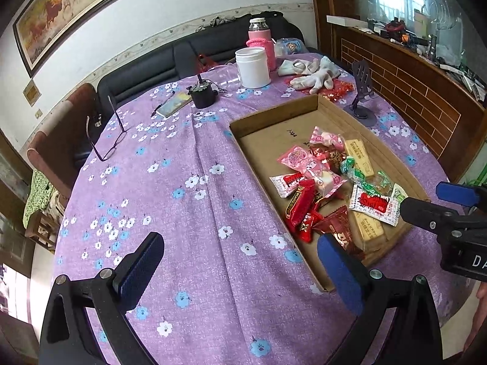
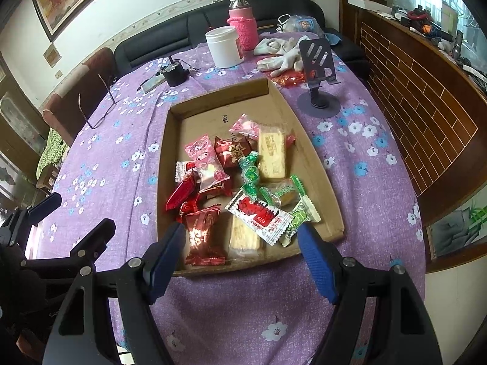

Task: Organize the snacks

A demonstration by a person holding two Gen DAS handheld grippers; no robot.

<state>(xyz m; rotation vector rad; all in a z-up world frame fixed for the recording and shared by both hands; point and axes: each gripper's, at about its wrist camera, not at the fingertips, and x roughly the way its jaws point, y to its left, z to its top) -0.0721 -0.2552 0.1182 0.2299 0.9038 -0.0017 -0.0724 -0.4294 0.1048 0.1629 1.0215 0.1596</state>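
A shallow cardboard tray (image 1: 274,118) (image 2: 219,94) lies on the purple flowered tablecloth and holds several wrapped snacks. Among them are a pink packet (image 2: 207,161), a red foil packet (image 2: 202,237), a white-and-red packet (image 2: 260,216), a yellow biscuit bar (image 2: 271,155) and green candies (image 2: 251,173). My right gripper (image 2: 242,261) hovers open over the tray's near edge with nothing between its blue pads; it shows at the right edge of the left wrist view (image 1: 441,203). My left gripper (image 1: 240,267) is open over bare cloth left of the tray, holding nothing.
Behind the tray stand a white jar (image 2: 223,47), a pink-sleeved bottle (image 2: 242,24), a grey phone stand (image 2: 319,70) and crumpled white gloves (image 2: 280,51). Glasses (image 1: 103,140), a small black pot (image 1: 202,94) and a pen lie at the far left. A black sofa runs behind the table.
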